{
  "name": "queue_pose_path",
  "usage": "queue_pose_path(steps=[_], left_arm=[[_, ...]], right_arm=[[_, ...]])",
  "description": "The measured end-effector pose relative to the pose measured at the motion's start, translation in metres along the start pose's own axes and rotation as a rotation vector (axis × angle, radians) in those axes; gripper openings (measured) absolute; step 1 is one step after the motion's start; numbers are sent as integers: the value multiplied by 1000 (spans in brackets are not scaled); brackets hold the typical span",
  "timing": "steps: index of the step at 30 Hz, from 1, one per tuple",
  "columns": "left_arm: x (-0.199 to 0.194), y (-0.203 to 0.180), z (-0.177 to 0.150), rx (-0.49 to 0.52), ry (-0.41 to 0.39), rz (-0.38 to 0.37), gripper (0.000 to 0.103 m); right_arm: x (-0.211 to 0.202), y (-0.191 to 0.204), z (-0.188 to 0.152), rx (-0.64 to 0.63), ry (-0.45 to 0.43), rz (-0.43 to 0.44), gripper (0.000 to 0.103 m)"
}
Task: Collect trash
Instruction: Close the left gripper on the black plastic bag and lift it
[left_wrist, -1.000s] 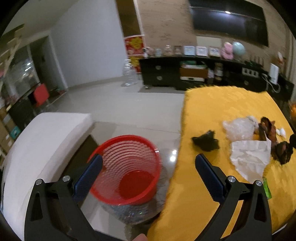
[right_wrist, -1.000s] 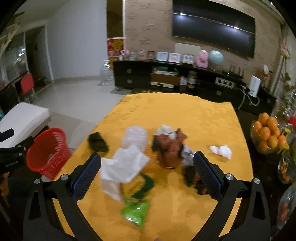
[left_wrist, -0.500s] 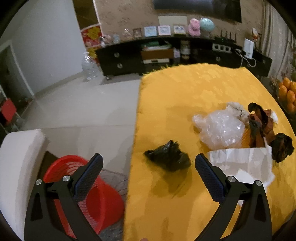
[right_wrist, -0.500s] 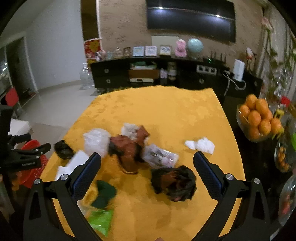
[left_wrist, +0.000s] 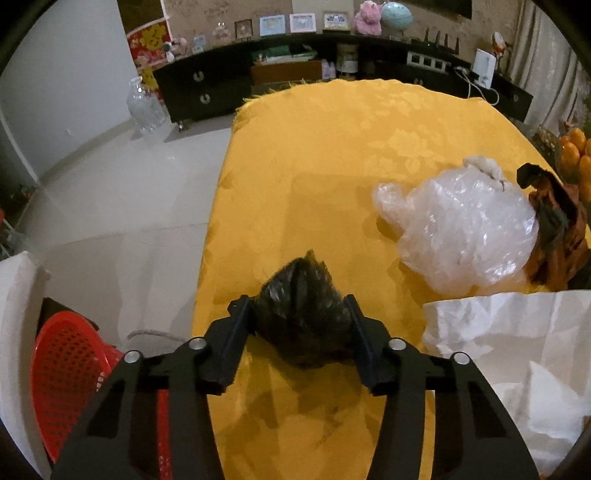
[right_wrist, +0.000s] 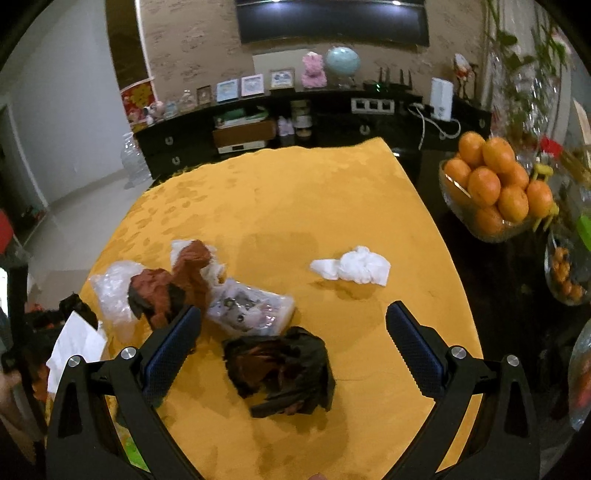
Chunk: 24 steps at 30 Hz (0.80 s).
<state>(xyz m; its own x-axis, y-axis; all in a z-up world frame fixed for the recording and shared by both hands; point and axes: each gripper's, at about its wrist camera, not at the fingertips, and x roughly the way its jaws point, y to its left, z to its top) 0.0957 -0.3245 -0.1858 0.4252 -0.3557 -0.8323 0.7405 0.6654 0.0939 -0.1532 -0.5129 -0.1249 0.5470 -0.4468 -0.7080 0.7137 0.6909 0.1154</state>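
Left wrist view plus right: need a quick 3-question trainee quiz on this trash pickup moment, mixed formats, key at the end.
1. True or false: the left gripper is shut on the black plastic wad.
2. Multiple choice: what lies between the fingers of the open right gripper? A) the white tissue B) the dark crumpled wrapper C) an orange from the fruit bowl
3. Fill in: the red mesh bin stands on the floor off the ____ edge of the yellow tablecloth, as the left wrist view shows it.

Key: 1 true; 2 B; 3 left
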Motion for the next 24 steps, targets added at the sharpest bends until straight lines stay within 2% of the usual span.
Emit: queue_pose_path(steps=[2, 6, 16, 18, 22, 24], left_arm=[[-1, 2, -2, 1, -18, 2, 39], [-5, 12, -3, -41, -25, -37, 34], [-18, 29, -6, -83, -45, -66, 33], [-29, 32, -6, -82, -64, -47, 33], [-59, 38, -12, -81, -102, -15, 33], [-80, 47, -13, -95, -124, -4, 33]], right_arm=[[4, -6, -2, 19, 18, 2, 97], [16, -8, -10, 8, 60, -2, 97], [47, 0, -26, -9, 164, 56, 96], [50, 2, -28, -26, 173, 53, 91], [56, -1, -31, -30, 200, 75, 65], [56, -2, -31, -31, 197, 73, 59]])
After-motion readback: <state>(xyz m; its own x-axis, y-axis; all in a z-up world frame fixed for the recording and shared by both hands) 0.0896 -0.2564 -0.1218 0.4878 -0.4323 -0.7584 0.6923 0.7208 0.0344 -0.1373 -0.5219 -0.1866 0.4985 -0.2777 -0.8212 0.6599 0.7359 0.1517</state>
